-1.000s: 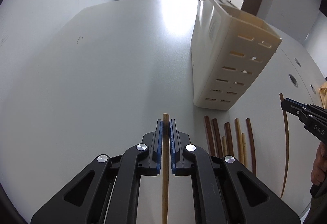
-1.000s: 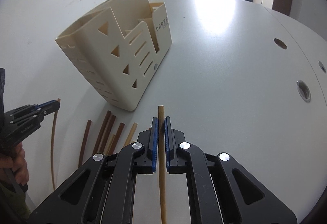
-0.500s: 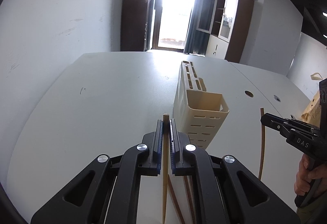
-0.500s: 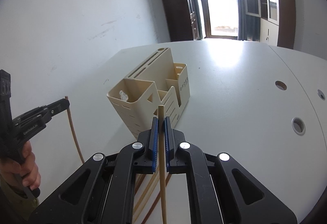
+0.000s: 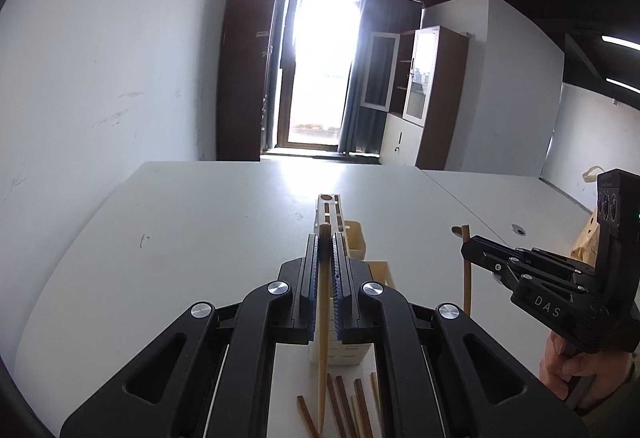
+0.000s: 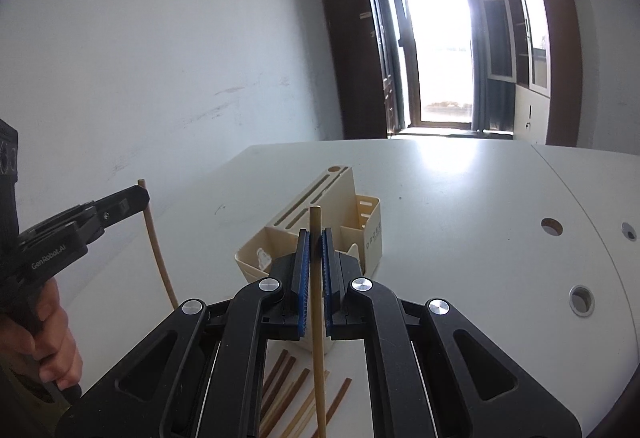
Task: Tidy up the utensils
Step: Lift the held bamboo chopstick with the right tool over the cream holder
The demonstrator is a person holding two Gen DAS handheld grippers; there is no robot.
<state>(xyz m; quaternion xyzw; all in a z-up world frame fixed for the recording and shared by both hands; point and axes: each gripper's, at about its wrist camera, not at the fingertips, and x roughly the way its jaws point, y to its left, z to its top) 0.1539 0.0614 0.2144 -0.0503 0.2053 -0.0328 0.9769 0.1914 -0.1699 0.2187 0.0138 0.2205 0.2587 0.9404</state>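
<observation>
I held one chopstick in each gripper, both lifted clear above the white table (image 5: 192, 238). My left gripper (image 5: 325, 238) was clamped on a pale wooden chopstick (image 5: 322, 318) that ran back between the blue pads, its blunt end poking just past the fingertips and its tapered tip hanging down toward the table. My right gripper (image 6: 315, 234) was closed the same way on a second pale chopstick (image 6: 317, 298), its square end standing just above the pads. The cream plastic utensil holder (image 6: 320, 198) stood on the table directly beyond both grippers, its tall slotted knife block at the far side and its open compartments nearer me. Just in front of the holder, on my side of it, the remaining chopsticks (image 6: 288, 386) lay loose on the table, a mix of dark brown and pale ones, roughly side by side. From the left camera my right gripper appeared to the right of the holder (image 5: 480, 250), with my hand (image 5: 568, 362) wrapped around its handle. Behind the holder, across the table, were a bright glazed door (image 5: 320, 78) and a brown cabinet (image 5: 424, 94).
</observation>
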